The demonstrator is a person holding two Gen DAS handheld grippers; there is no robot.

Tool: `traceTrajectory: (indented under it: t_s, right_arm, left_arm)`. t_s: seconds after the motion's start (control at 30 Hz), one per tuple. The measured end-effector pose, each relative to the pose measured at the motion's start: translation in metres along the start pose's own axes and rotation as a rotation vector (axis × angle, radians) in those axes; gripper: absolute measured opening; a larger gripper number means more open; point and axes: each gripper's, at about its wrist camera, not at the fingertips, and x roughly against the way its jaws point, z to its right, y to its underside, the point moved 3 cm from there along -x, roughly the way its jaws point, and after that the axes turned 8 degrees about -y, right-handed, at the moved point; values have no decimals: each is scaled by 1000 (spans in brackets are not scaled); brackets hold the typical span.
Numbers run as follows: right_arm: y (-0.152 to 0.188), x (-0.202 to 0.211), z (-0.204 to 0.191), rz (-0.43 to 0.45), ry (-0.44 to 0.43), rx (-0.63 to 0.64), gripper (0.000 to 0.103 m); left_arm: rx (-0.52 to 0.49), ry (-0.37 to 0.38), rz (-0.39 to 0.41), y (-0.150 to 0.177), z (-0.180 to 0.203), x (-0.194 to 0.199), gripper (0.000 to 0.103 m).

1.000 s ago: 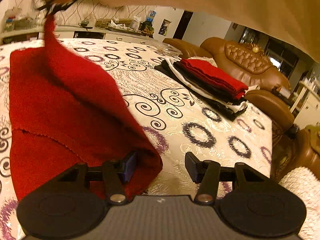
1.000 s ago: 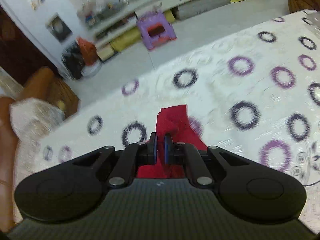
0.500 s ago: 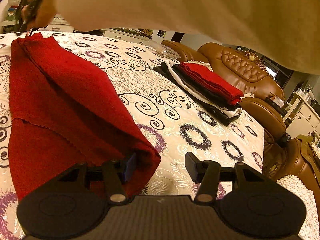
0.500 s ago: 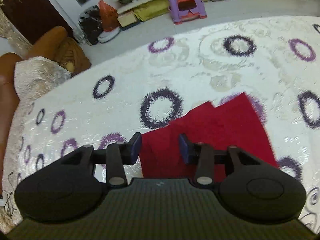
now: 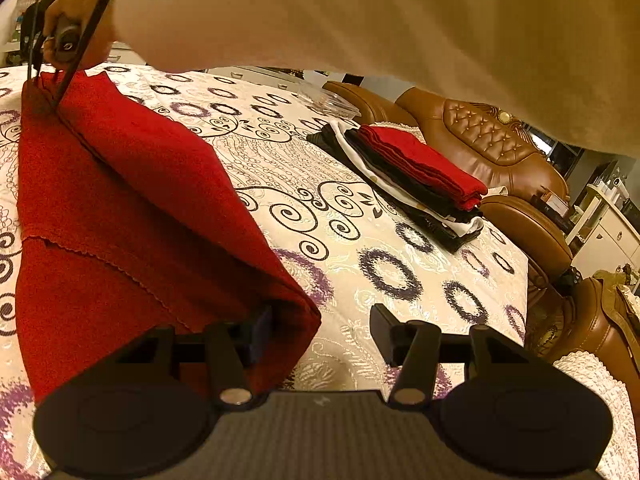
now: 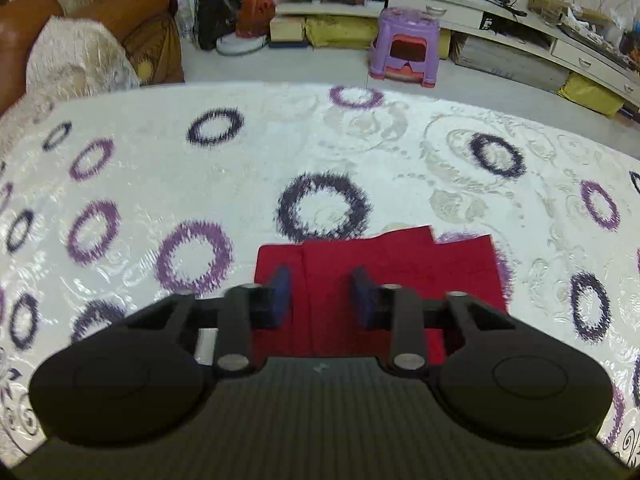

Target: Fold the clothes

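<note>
Red cloth (image 5: 120, 200): knitted, scalloped hem, laid along the patterned bedspread, one long side folded over into a raised ridge. Its far end (image 6: 380, 264) lies flat, corners slightly uneven. Folded pile (image 5: 412, 176), red piece uppermost, lies well apart on the same spread.

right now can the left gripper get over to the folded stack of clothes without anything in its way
Probably yes. The left gripper has its jaws open, one finger tucked under the red cloth's fold. Only bare patterned tablecloth lies between it and the folded stack, though the cloth might drag along.
</note>
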Motion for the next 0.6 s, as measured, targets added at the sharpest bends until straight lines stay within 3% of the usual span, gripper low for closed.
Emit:
traceTrajectory:
  t_s: [0.2, 0.43, 0.6]
  right_arm:
    - [3, 6, 4, 13, -26, -13, 8]
    - [0, 9, 12, 2, -57, -72, 16]
    - [3, 9, 24, 19, -89, -141, 17]
  left_arm:
    - [2, 2, 0, 0, 0, 0, 58]
    - [4, 4, 1, 0, 0, 1, 58]
    - [7, 8, 1, 1, -1, 1, 58]
